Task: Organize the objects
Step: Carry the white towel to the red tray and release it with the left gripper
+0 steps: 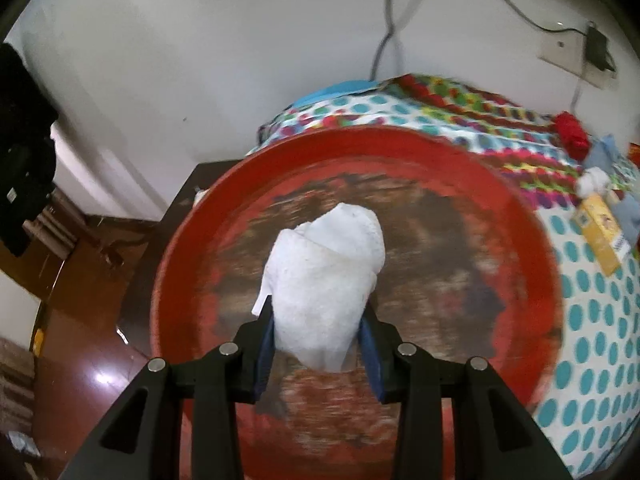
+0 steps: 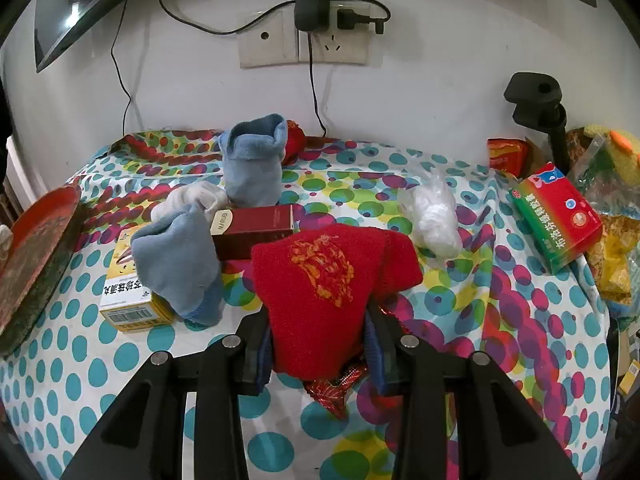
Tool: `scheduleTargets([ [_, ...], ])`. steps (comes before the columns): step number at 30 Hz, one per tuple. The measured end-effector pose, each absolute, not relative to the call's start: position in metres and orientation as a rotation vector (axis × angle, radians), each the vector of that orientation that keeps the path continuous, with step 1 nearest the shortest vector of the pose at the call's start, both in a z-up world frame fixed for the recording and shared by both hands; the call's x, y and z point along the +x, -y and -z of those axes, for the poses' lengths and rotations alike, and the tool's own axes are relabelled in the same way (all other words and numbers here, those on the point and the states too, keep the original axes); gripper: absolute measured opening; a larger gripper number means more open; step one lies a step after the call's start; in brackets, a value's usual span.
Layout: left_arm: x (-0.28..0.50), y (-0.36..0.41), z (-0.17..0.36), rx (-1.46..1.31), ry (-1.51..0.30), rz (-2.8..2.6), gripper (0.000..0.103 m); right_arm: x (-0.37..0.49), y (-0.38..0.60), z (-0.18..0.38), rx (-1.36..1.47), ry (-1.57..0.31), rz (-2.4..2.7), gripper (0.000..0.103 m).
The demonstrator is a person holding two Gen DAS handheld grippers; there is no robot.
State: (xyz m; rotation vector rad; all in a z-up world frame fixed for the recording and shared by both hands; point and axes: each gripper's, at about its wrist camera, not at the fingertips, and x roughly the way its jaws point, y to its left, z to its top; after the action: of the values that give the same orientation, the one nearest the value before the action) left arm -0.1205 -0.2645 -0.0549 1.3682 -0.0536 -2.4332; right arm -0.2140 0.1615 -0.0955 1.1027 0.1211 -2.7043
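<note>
My left gripper (image 1: 320, 344) is shut on a white rolled sock (image 1: 326, 280) and holds it over a round red tray (image 1: 516, 216) with a worn brown bottom. In the right wrist view my right gripper (image 2: 318, 344) is shut on a red sock with an orange pattern (image 2: 320, 288), above the dotted tablecloth (image 2: 80, 360). The same red tray (image 2: 36, 248) shows at the left edge there. Two blue socks (image 2: 180, 264) (image 2: 254, 164), a pale grey sock (image 2: 192, 198), a dark red box (image 2: 252, 230) and a yellow box (image 2: 128, 304) lie behind the red sock.
A clear plastic bundle (image 2: 434, 216) and a red-green medicine box (image 2: 556, 216) lie to the right, with snack bags (image 2: 612, 256) and a black clamp stand (image 2: 540, 108) at the far right. A red foil wrapper (image 2: 340, 384) lies under my right gripper. Brown floor (image 1: 80, 360) shows left of the tray.
</note>
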Motion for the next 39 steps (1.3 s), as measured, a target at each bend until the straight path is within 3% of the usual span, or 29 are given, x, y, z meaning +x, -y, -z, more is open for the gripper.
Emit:
scheduleTargets([
  [11,-0.111,0.31,0.071,1.366,-0.003,2.385,0.04,-0.216,-0.162,0.097,1.116,-0.13,2.698,0.038],
  [21,-0.1,0.336,0.07,1.368,-0.142,2.386,0.052,-0.217,-0.159,0.097,1.127,-0.155,2.7,0.039],
  [30,-0.073,0.303,0.048,1.194,-0.165,2.465,0.052,-0.218,-0.159,0.096,1.131,-0.17,2.712,0.039],
  [35,-0.07,0.265,0.047,1.161,-0.12,2.534,0.052,-0.219,-0.158,0.097,1.152,-0.214,2.747,0.039],
  [39,-0.069,0.253,0.046,1.173,0.017,2.558,0.052,-0.219,-0.156,0.097,1.157,-0.256,2.784,0.039],
])
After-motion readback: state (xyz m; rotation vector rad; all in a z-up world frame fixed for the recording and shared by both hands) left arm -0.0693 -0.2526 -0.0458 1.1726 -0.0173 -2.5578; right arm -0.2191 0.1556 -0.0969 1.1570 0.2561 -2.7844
